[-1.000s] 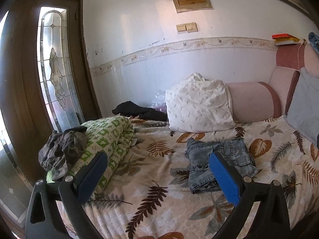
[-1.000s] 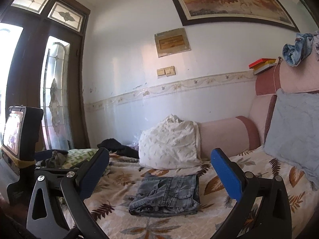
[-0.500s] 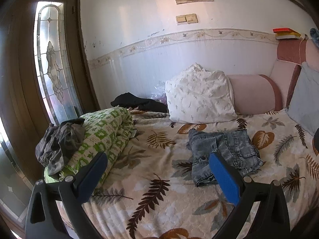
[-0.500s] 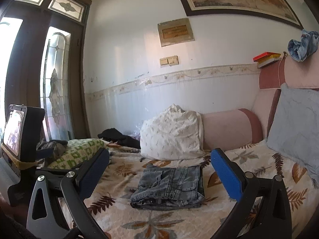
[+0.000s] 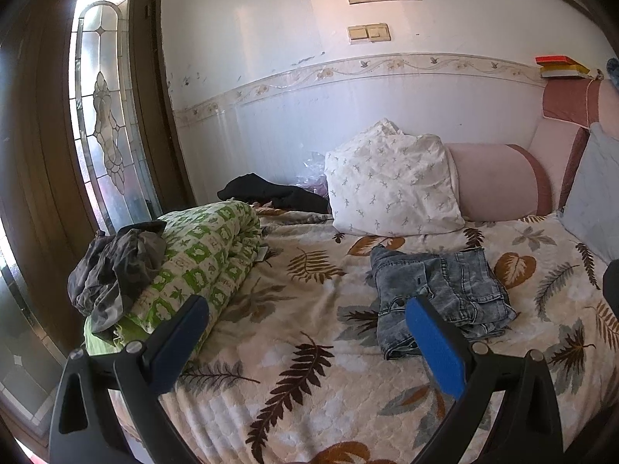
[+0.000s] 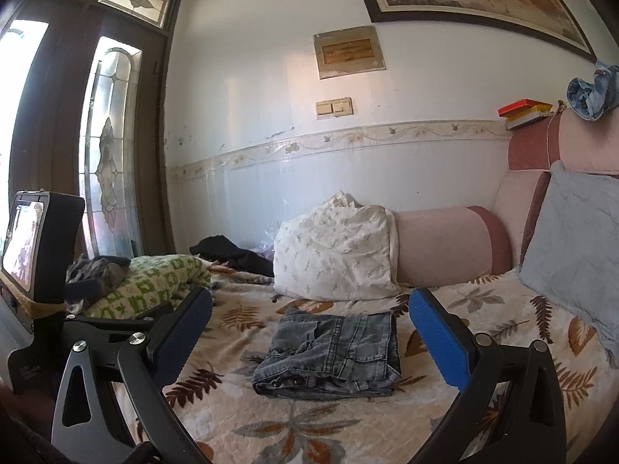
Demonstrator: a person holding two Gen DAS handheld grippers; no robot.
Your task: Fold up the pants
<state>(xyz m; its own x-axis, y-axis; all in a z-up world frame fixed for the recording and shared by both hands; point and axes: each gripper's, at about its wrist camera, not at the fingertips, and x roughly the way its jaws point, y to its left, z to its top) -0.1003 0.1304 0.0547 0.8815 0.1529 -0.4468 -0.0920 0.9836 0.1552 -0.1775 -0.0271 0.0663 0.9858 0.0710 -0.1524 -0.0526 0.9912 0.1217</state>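
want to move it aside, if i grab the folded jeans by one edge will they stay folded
Probably not: the folded jeans are loose stacked denim layers, so an edge grab would likely let the lower ones droop open. Thick denim looks fairly heavy. Pushing may bunch them on the textured bedspread.

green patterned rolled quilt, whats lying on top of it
A crumpled grey garment lies on the green patterned rolled quilt, at its near end. Whatever lies under that garment is hidden.

A bed [image 5: 309, 386] with a leaf-print cover carries folded jeans [image 5: 437, 301] at centre, a white pillow [image 5: 390, 185] at 12 o'clock, a rolled green quilt [image 5: 193, 263] at 9 o'clock and dark clothing [image 5: 271, 193] at 11 o'clock.
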